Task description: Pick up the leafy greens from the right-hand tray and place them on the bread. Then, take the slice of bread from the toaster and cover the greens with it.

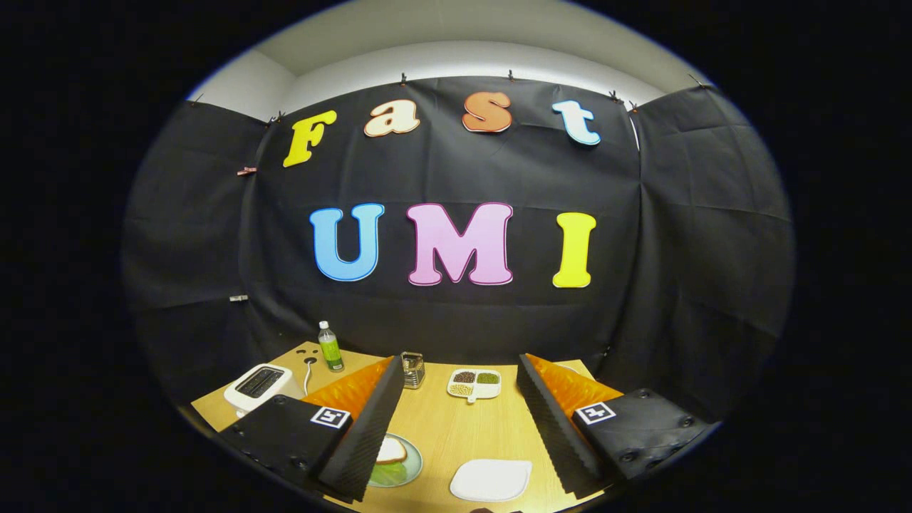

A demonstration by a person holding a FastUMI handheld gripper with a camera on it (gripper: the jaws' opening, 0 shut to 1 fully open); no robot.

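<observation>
A: What are the fingers doing?

B: The gripper is spread wide, holding nothing. Its two black ribbed fingers stand well apart above the wooden table, each with an orange backing and a small square marker on its mount.

A: What lies nearest?

B: Between the fingers, closest in, is a white tray, roughly rectangular with rounded corners, nearer the right finger. Its surface looks bare white.

A: And the bread?

B: Beside the left finger sits a pale green plate, partly hidden behind that finger. On it I see a slice of bread lying on top of the leafy greens, whose green edge peeks out on the near side. Whether another slice lies under the greens I cannot tell.

A: Farther out?

B: Beyond the fingers, between them, is a small white divided dish with dark, green and yellowish fillings in its compartments. Just left of it stands a small metal holder.

A: And the toaster?

B: The white toaster stands on the far left of the table, beyond the left finger, with a white cable beside it. Its slots look dark. Behind it, near the table's back edge, stands a green-labelled bottle with a white cap.
</observation>
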